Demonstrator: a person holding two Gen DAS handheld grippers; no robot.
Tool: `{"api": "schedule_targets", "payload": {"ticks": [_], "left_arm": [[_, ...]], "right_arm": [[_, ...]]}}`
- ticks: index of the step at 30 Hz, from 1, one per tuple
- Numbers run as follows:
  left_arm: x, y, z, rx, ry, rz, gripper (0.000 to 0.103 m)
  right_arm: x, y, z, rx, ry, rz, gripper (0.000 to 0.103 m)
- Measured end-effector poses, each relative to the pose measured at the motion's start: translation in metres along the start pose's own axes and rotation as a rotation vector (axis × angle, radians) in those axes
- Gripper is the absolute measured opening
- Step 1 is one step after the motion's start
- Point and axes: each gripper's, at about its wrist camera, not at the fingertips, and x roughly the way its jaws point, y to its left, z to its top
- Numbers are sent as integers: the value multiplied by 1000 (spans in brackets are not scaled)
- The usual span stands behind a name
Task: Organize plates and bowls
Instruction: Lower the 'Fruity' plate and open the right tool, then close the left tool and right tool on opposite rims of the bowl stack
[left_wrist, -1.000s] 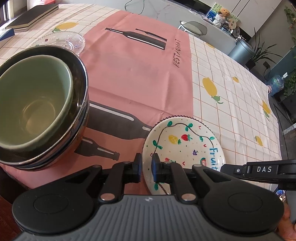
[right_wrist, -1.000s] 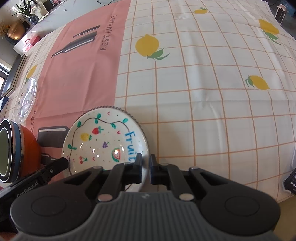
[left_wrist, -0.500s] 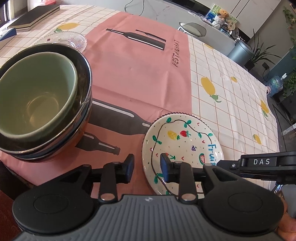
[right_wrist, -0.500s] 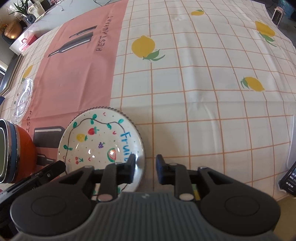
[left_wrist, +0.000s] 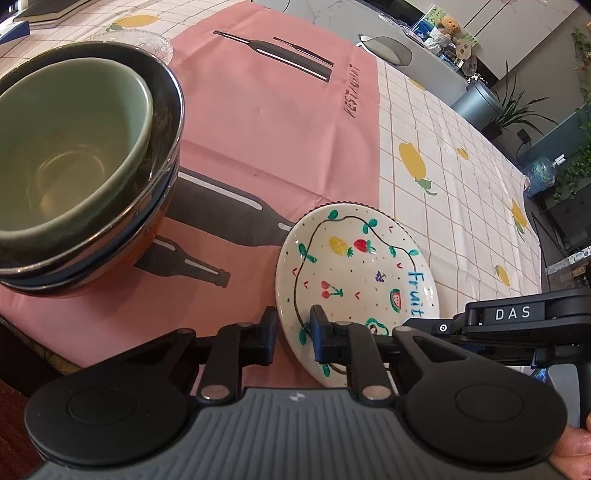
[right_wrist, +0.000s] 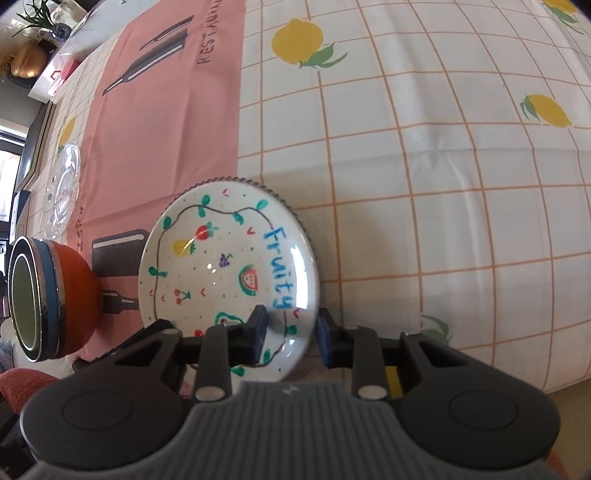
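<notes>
A white plate painted with fruit and the word "Fruity" (left_wrist: 354, 273) (right_wrist: 221, 266) lies near the table's front edge. My left gripper (left_wrist: 294, 332) straddles the plate's left rim. Its jaws are closing, and both pads appear to touch the rim. My right gripper (right_wrist: 290, 330) straddles the right rim with its jaws closing too. One finger is over the plate's face, and a thin gap shows at the outer finger (right_wrist: 325, 339). In the left wrist view the right gripper's black body marked DAS (left_wrist: 513, 314) shows beside the plate. A stack of bowls (left_wrist: 74, 147) (right_wrist: 55, 295), with a green one on top, stands to the left.
A clear glass plate (left_wrist: 147, 40) (right_wrist: 61, 188) lies beyond the bowl stack. The pink and lemon-print tablecloth (right_wrist: 424, 166) stretches away behind the fruit plate. The table's front edge runs just under both grippers. A hand (left_wrist: 569, 450) shows at the lower right of the left wrist view.
Both grippers went from shut to open beside the fruit plate. They then moved in over its rims, and their jaws have narrowed again. The plate and bowls have stayed in place.
</notes>
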Motion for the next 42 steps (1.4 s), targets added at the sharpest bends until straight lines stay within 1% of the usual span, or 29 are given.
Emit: {"api": "schedule_targets", "payload": {"ticks": [8,14,16,18,19,20,22,23,24,26,27,28,29,31,33,35,37,41,42], "left_arm": [[7,-7,18,18,-13,45,21],[9,-7,23,28,-20,45,21],[6,-10,20,58,-34,68,21],[1,-13,16,88,-58,96,21],[-2,-15,13,99,-69,104,21],[-6,-16,10,106,-78,109,21],[-15,-18,6,118,-95,103,25],[-20,-19,4,128,-105,91,27],[-27,-21,3,144,-117,79,32],[-40,-26,2,184,-151,57,38],[-46,-28,2,205,-170,49,47],[-54,-31,2,230,-190,41,56],[-63,-35,3,259,-219,39,60],[-80,-38,5,313,-263,33,71],[-96,-37,10,343,-283,6,77],[-112,-33,18,357,-293,-16,79],[-129,-28,28,365,-309,-14,80],[-158,-11,50,377,-327,-16,80],[-165,-6,56,380,-333,-11,78]], "right_arm": [[-3,-5,6,58,-67,46,21],[-3,-4,8,59,-87,47,20],[-5,-4,7,58,-102,32,22],[-9,-3,4,55,-128,10,30],[-11,-3,3,53,-143,2,36],[-14,-2,1,48,-162,-6,36],[-20,0,-3,28,-209,-14,37],[-23,2,-5,15,-230,-16,40],[-26,4,-7,3,-248,-21,42],[-32,9,-11,-25,-286,-40,45],[-35,12,-12,-40,-299,-54,47],[-37,15,-14,-52,-311,-67,53],[-40,19,-15,-64,-327,-81,57],[-47,25,-20,-93,-366,-105,62],[-55,31,-25,-102,-391,-98,63],[-61,35,-29,-101,-398,-71,66],[-66,44,-36,-112,-411,-52,66],[-75,67,-48,-156,-453,-45,70],[-78,75,-51,-167,-461,-38,70]]}}
